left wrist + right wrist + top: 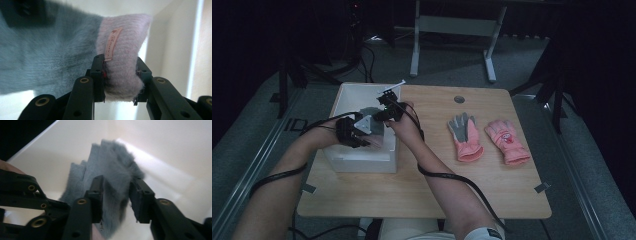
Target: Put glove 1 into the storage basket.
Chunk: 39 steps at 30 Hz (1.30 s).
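While your left hand-held gripper (120,75) clamps the grey glove's (47,52) pink cuff (125,50), lower it into the white box (343,97); your right hand-held gripper (116,195), jaws slackened around the glove's fingers (110,162), should back away cleanly.

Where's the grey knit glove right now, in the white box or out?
In: the grey glove hangs inside the white box, its pink cuff clamped by the left gripper.

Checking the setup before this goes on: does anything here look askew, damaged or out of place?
Nothing looks damaged or spilled. The grey glove with the pink cuff hangs stretched over the white box, cuff pinched in the left gripper, its fingers between the right gripper jaws. Two pink gloves lie flat on the table.
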{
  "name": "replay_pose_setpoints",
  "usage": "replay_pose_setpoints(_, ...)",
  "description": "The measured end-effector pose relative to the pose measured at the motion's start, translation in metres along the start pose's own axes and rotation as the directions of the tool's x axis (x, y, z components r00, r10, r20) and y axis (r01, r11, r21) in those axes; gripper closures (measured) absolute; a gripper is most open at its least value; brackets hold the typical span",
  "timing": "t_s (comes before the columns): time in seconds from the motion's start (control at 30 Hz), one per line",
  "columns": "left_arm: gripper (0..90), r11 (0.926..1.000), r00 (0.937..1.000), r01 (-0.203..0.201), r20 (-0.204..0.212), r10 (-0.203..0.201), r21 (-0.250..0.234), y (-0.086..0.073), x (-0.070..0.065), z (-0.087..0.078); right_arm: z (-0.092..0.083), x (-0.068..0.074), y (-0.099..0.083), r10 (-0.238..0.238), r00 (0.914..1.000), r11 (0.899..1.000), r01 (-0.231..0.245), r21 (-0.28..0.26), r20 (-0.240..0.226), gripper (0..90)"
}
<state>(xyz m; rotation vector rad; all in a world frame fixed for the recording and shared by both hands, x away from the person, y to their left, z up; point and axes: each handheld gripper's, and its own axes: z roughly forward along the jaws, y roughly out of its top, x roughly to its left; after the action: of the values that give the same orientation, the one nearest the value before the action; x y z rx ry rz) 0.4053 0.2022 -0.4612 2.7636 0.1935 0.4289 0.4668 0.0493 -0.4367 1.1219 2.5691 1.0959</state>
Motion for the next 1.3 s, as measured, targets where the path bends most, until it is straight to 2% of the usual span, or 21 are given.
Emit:
replay_pose_setpoints(0.03, 66.1, 0.9990, 0.9995, -0.002, 0.032, 0.001, 0.044, 0.003, -0.001, 0.007, -0.004, -0.005, -0.002, 0.019, 0.9998, 1.000, -0.019, 0.005, -0.010, 62.2)
replay_pose_setpoints(0.07, 65.0, 0.9990, 0.9995, -0.002, 0.032, 0.001, 0.044, 0.003, -0.001, 0.007, -0.004, -0.005, -0.002, 0.019, 0.9998, 1.000, -0.019, 0.005, -0.010, 62.2)
replay_pose_setpoints(0.1, 63.4, 0.9949, 0.9987, -0.014, 0.051, 0.009, 0.100, 0.006, -0.003, 0.011, -0.008, -0.010, -0.005, 0.027, 0.9996, 1.000, -0.027, 0.001, -0.010, 61.1)
replay_pose_setpoints(0.2, 55.0, 0.9930, 0.9985, -0.003, 0.054, -0.004, 0.118, 0.008, -0.002, 0.012, -0.015, -0.015, -0.007, 0.041, 0.9989, 0.999, -0.042, -0.014, -0.023, 59.7)
replay_pose_setpoints(0.23, 49.0, 0.9938, 0.9995, 0.019, 0.025, -0.022, 0.110, 0.008, -0.003, 0.011, -0.022, -0.019, -0.010, 0.046, 0.9979, 0.998, -0.047, -0.029, -0.045, 58.2)
replay_pose_setpoints(0.27, 44.8, 0.9938, 0.9995, 0.019, 0.025, -0.022, 0.110, 0.008, -0.003, 0.011, -0.022, -0.019, -0.010, 0.046, 0.9979, 0.998, -0.047, -0.029, -0.045, 58.2)
replay_pose_setpoints(0.3, 42.9, 0.9951, 0.9985, 0.052, 0.010, -0.053, 0.084, 0.009, -0.003, 0.007, -0.031, -0.021, -0.012, 0.042, 0.9972, 0.998, -0.045, -0.047, -0.061, 56.7)
replay_pose_setpoints(0.33, 42.5, 0.9951, 0.9985, 0.052, 0.010, -0.053, 0.084, 0.009, -0.003, 0.007, -0.035, -0.022, -0.013, 0.037, 0.9970, 0.998, -0.040, -0.052, -0.068, 56.0)
replay_pose_setpoints(0.37, 42.2, 0.9955, 0.9971, 0.076, -0.006, -0.075, 0.058, 0.009, -0.003, 0.001, -0.039, -0.022, -0.015, 0.029, 0.9970, 0.998, -0.033, -0.057, -0.072, 55.3)
replay_pose_setpoints(0.47, 42.1, 0.9955, 0.9958, 0.092, 0.003, -0.092, 0.023, 0.009, -0.004, -0.006, -0.050, -0.023, -0.018, 0.011, 0.9969, 0.997, -0.017, -0.072, -0.078, 55.1)
replay_pose_setpoints(0.57, 42.2, 0.9951, 0.9952, 0.094, -0.030, -0.093, 0.029, 0.009, -0.008, -0.012, -0.071, -0.025, -0.026, -0.010, 0.9966, 0.994, 0.001, -0.108, -0.082, 54.8)
replay_pose_setpoints(0.73, 42.3, 0.9919, 0.9903, 0.127, -0.057, -0.127, -0.002, 0.009, -0.008, -0.020, -0.088, -0.028, -0.035, -0.026, 0.9959, 0.991, 0.014, -0.134, -0.087, 55.3)
replay_pose_setpoints(0.8, 42.3, 0.9892, 0.9884, 0.139, -0.056, -0.141, -0.046, 0.012, -0.009, -0.026, -0.097, -0.032, -0.043, -0.031, 0.9960, 0.989, 0.019, -0.145, -0.083, 55.9)
replay_pose_setpoints(0.87, 42.3, 0.9884, 0.9881, 0.140, -0.057, -0.143, -0.059, 0.015, -0.009, -0.027, -0.101, -0.036, -0.048, -0.025, 0.9963, 0.989, 0.013, -0.146, -0.083, 56.2)
replay_pose_setpoints(0.97, 42.4, 0.9821, 0.9866, 0.147, -0.054, -0.154, -0.118, 0.027, -0.013, -0.033, -0.106, -0.041, -0.058, -0.026, 0.9965, 0.990, 0.015, -0.144, -0.080, 57.0)
replay_pose_setpoints(1.13, 43.2, 0.9787, 0.9886, 0.140, -0.035, -0.147, -0.150, 0.041, -0.016, -0.037, -0.112, -0.048, -0.069, -0.028, 0.9972, 0.990, 0.018, -0.141, -0.069, 58.4)
replay_pose_setpoints(1.17, 43.2, 0.9741, 0.9879, 0.146, -0.027, -0.153, -0.173, 0.048, -0.016, -0.040, -0.115, -0.053, -0.075, -0.025, 0.9978, 0.990, 0.017, -0.138, -0.061, 58.8)
replay_pose_setpoints(1.2, 43.2, 0.9741, 0.9879, 0.146, -0.027, -0.153, -0.173, 0.048, -0.016, -0.040, -0.115, -0.053, -0.075, -0.025, 0.9978, 0.990, 0.017, -0.138, -0.061, 58.8)
replay_pose_setpoints(1.23, 43.2, 0.9664, 0.9864, 0.156, -0.019, -0.163, -0.204, 0.054, -0.017, -0.043, -0.119, -0.057, -0.081, -0.027, 0.9979, 0.990, 0.019, -0.139, -0.058, 59.4)
replay_pose_setpoints(1.27, 43.3, 0.9664, 0.9864, 0.156, -0.019, -0.163, -0.204, 0.054, -0.017, -0.043, -0.120, -0.059, -0.084, -0.032, 0.9982, 0.990, 0.025, -0.138, -0.050, 59.5)
replay_pose_setpoints(1.3, 43.3, 0.9616, 0.9855, 0.160, -0.018, -0.169, -0.223, 0.061, -0.018, -0.045, -0.122, -0.062, -0.087, -0.033, 0.9984, 0.990, 0.027, -0.136, -0.045, 59.8)
